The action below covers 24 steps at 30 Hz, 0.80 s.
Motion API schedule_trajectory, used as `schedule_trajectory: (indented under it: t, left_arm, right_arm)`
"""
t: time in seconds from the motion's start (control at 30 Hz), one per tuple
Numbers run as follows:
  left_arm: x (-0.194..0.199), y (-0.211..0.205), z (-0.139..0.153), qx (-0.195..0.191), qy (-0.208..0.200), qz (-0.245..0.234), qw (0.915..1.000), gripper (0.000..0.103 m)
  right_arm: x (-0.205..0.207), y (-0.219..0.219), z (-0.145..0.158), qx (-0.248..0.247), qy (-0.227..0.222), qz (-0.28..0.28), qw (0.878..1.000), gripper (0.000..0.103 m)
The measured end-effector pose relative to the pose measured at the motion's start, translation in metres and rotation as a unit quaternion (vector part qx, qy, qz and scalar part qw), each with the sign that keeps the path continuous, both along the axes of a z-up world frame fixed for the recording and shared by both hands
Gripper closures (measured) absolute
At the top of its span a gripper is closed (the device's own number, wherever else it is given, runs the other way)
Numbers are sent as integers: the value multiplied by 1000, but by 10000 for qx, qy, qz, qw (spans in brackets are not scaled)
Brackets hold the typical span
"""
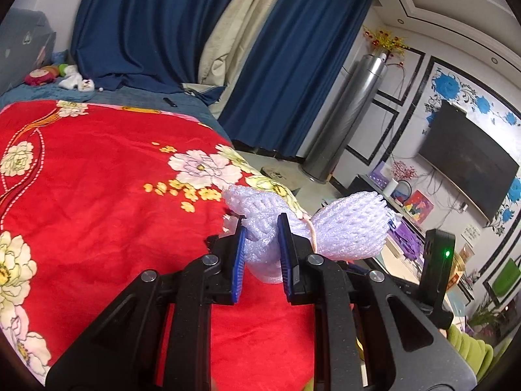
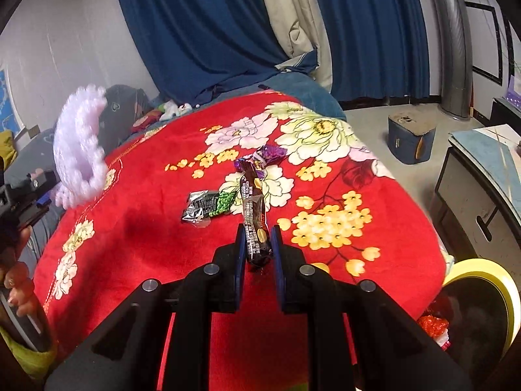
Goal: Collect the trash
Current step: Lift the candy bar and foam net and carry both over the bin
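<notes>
Left wrist view shows our left gripper [image 1: 260, 247] with its fingers clenched on a white foam net [image 1: 312, 228]. The net is soft, so the fingers squash it in the middle and both ends puff out. A thin band ties it at the waist. We hold it up off the red blanket [image 1: 97, 195], and we think that is so it can be carried away without dragging.

Right wrist view shows our right gripper [image 2: 257, 247] with its fingers clenched on a dark candy wrapper [image 2: 255, 224]. The wrapper is long and thin, so we pinch its near end and the rest sticks out ahead, above the blanket.

Two more bits of trash lie on the blanket. A black and green wrapper [image 2: 208, 207] sits just left of the one we hold. A purple wrapper [image 2: 263, 158] sits past it, toward the blue curtains [image 2: 202, 32].

A yellow bin [image 2: 482, 296] stands off the near right edge of the blanket, low down by the bed. Some red trash already lies inside it. We think both held pieces should go there next. The net is light and springy, so it could pop out of the fingers if we let the squeeze go early.

Our left hand [image 2: 18, 280] shows at the far left, holding its gripper handle.
</notes>
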<state>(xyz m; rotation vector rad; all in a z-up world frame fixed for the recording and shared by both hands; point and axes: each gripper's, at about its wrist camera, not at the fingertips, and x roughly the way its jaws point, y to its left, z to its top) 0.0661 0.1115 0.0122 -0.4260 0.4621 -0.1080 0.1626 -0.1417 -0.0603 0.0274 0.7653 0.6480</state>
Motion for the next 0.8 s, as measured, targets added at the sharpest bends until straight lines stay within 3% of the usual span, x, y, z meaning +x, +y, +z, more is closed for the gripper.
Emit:
schedule_trajectory:
  t: [0.43,0.8]
  left_arm:
    - [3,-53,-2,390,13,-571,9976,90]
    - [13,-90,-14,671,188,-933,9932,90]
  right_arm:
    - [-4,-59,26,300,-216,-512,9980,88]
    - [-4,-110,24,400,-213,-978,9942,88]
